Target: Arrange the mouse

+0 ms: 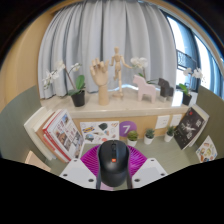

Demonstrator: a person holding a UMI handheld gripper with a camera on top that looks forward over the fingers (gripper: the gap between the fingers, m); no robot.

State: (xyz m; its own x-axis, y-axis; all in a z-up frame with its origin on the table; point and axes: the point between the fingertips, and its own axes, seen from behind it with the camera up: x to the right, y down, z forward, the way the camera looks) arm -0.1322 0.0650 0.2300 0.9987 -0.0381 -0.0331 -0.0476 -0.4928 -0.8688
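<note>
A black computer mouse point(113, 165) sits between my two fingers, its nose pointing away from me toward the back of the desk. My gripper point(113, 150) is shut on it, with the magenta pads point(92, 158) pressing on its left and right flanks. The mouse's underside and whatever lies directly beneath it are hidden, so I cannot tell whether it rests on the desk.
Just beyond the mouse stand a purple card marked 7 point(125, 128) and small potted plants point(150, 135). Books and a magazine point(62, 135) lean at the left, a photo frame point(189, 127) at the right. A raised shelf point(110, 103) carries orchids, a wooden hand point(99, 80) and a wooden figure point(118, 68).
</note>
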